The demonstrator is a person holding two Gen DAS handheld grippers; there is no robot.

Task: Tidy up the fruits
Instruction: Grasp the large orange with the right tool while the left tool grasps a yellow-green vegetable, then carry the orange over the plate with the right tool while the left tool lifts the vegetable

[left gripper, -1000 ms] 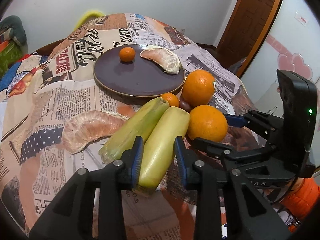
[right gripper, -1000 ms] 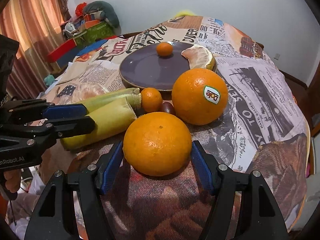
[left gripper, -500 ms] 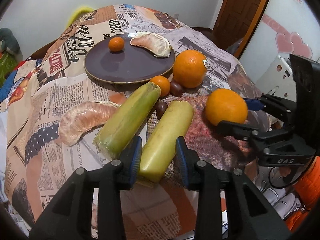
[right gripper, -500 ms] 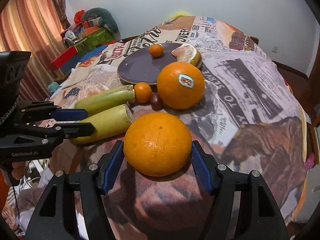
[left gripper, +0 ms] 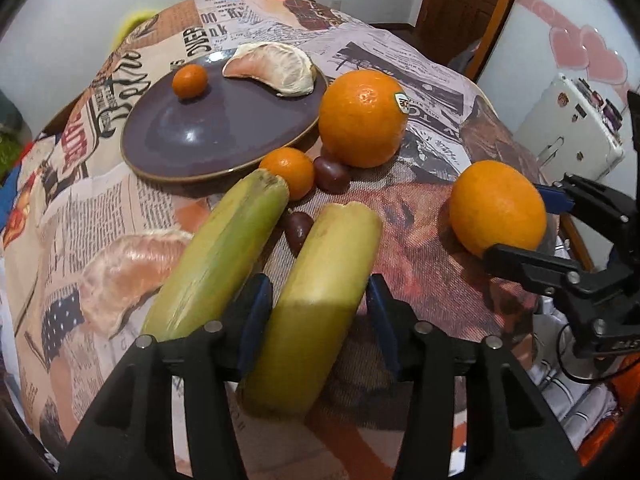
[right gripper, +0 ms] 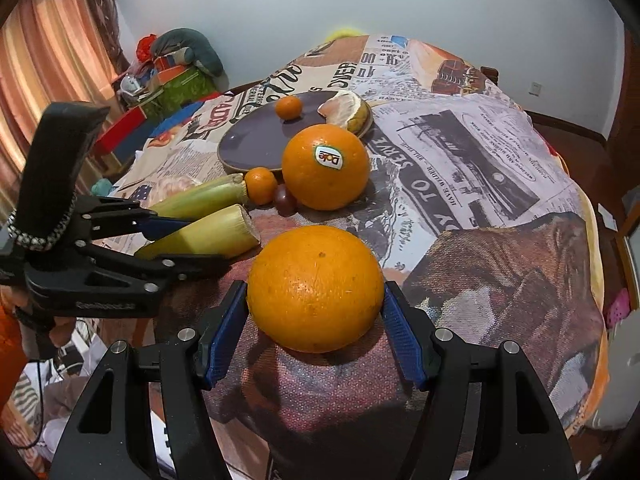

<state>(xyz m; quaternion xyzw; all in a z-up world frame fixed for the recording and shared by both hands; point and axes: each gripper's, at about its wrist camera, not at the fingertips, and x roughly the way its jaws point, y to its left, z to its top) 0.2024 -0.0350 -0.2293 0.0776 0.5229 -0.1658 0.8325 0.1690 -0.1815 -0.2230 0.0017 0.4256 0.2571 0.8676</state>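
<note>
Presently, two grips are inspected. The right gripper (right gripper: 314, 318) is clamped on a large plain orange (right gripper: 315, 288), both blue pads being pressed against its sides; the fruit sits low over the newspaper-print tablecloth (right gripper: 472, 168), and whether it is lifted clear cannot be told. The left gripper (left gripper: 316, 316) is set astride a yellow-green sugarcane piece (left gripper: 316, 284); its jaws have just been opening, and a gap is seen at each pad, so the piece is judged released and lying on the cloth. A second, greener cane piece (left gripper: 224, 256) lies just beside it, touching the left pad's outer side or nearly so.

A dark purple round plate (left gripper: 200, 136) is noted further back, bearing a small mandarin (left gripper: 190, 81) and a peeled pomelo segment (left gripper: 272, 70). A stickered orange (left gripper: 362, 118), another mandarin (left gripper: 290, 172) and two dark brown nuts are gathered near its rim.

For the step in hand, it is advised that the left jaws be drawn straight back along the cane, so neither piece is rolled. The held orange should be carried level and set down away from the table edge.
</note>
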